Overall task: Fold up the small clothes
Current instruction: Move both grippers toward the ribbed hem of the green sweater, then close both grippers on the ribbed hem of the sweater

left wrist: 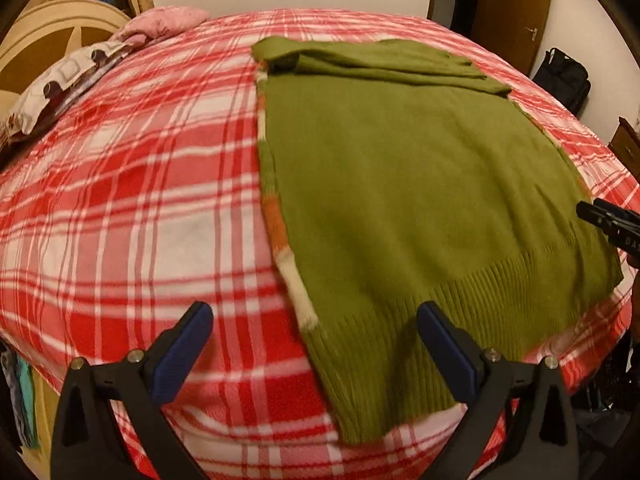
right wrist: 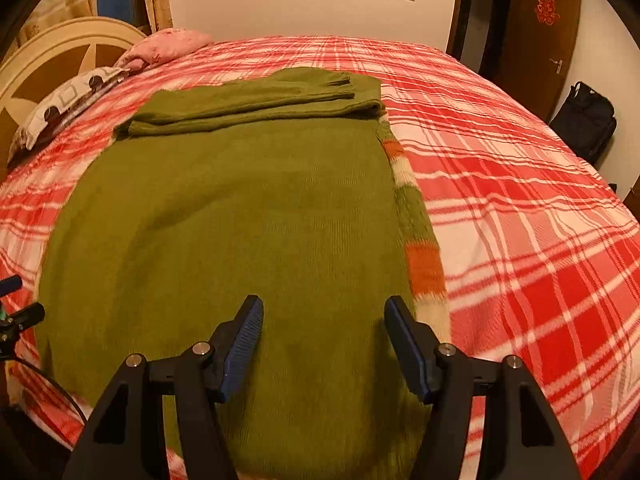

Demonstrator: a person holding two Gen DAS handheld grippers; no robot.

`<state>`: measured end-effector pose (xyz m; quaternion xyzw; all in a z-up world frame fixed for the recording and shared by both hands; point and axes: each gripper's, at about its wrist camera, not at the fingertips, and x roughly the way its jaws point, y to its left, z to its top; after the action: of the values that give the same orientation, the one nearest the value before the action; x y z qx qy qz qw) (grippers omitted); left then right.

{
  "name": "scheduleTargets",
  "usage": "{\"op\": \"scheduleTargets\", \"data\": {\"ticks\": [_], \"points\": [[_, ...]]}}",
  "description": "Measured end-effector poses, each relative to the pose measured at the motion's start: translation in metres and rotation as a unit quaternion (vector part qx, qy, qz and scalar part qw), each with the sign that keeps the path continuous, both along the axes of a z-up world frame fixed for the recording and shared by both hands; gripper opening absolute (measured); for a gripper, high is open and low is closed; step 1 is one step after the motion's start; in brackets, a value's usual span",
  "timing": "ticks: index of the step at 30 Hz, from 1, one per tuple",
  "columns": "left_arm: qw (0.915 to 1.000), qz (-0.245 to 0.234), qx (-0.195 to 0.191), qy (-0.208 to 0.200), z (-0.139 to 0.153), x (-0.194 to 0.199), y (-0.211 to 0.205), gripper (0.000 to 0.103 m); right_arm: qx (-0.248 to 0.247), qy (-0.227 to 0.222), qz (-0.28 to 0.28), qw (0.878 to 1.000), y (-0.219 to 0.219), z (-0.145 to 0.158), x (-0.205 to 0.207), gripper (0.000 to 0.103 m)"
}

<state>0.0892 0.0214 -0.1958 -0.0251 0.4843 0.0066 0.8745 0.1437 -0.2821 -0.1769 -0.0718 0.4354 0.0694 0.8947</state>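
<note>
Your left tongs (left wrist: 316, 320) stand apart with nothing between the blue pads, poised above the near left corner of the green sweater (left wrist: 420, 184), where its ribbed hem (left wrist: 400, 344) meets the bedspread. Your right tongs (right wrist: 324, 312) likewise stand apart and empty, held over the near part of the sweater close to its right edge; no pad presses the cloth in either view. In the left wrist view the black tip of your right tongs enters at the right edge, beside the sweater's far side edge.

The sweater lies flat on the bed, hem toward you, its two sleeves (right wrist: 248, 104) folded across the upper body in a layered band. A strip of orange, white and green striped knit (right wrist: 424, 256) shows along one long edge.

The red-and-white plaid bedspread (right wrist: 540, 240) covers the whole bed. At the head lie a pink pillow (right wrist: 172, 42) and a patterned brown-and-white pillow (right wrist: 68, 104), against a cream headboard (right wrist: 60, 48). A dark wooden door (right wrist: 540, 28) and a black bag (right wrist: 586, 120) stand beyond the far corner.
</note>
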Motion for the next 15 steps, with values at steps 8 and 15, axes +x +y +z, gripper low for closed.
{"op": "scheduleTargets", "data": {"ticks": [8,15], "points": [[0.9978,-0.006,-0.062,0.024,-0.006,-0.011,0.002,0.094,0.003,0.01,-0.022,1.0,-0.023,-0.006,-0.025,0.064],[0.9944,-0.006,-0.097,0.043,-0.011,-0.018,0.003,0.074,0.003,0.01,-0.035,0.999,-0.04,-0.008,-0.04,0.064]]}}
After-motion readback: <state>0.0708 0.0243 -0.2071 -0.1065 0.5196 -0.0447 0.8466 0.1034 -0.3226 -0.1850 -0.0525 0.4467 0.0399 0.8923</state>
